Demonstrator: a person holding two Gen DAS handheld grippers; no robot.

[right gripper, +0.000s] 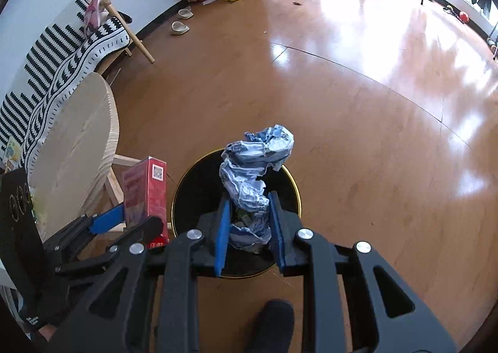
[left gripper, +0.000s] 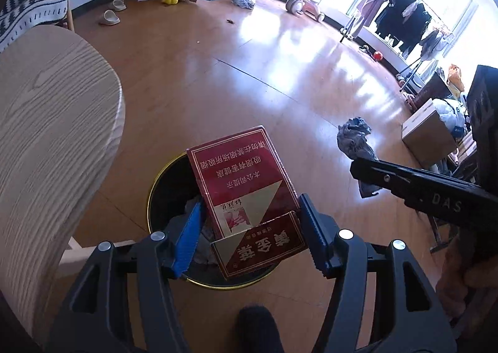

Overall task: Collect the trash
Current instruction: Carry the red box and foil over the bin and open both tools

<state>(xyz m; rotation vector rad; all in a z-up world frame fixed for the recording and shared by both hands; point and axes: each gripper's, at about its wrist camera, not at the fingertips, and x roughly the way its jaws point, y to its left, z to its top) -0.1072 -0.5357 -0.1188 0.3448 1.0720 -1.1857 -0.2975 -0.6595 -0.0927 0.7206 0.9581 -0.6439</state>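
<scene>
Because both of your loads are light, neither asks for force — only a steady squeeze. Your left gripper (left gripper: 249, 222) stands about half open, its blue pads closed on the sides of a red cigarette box (left gripper: 246, 185), held near its lower end above the black bin (left gripper: 155, 194). The box is thin cardboard: stiff across its faces, easily crushed if pinched harder, and its lid flap hangs open at the bottom. It is dark red with a pale diagonal band and white and gold characters. Your right gripper (right gripper: 250, 225) is nearly closed on a crumpled blue-and-white plastic wrapper (right gripper: 255, 166), soft, springy and a little slick — best taken low in the wad, as you have it. It stands up out of the gripper, directly over the gold-rimmed bin on the wooden floor (right gripper: 342, 135).
</scene>
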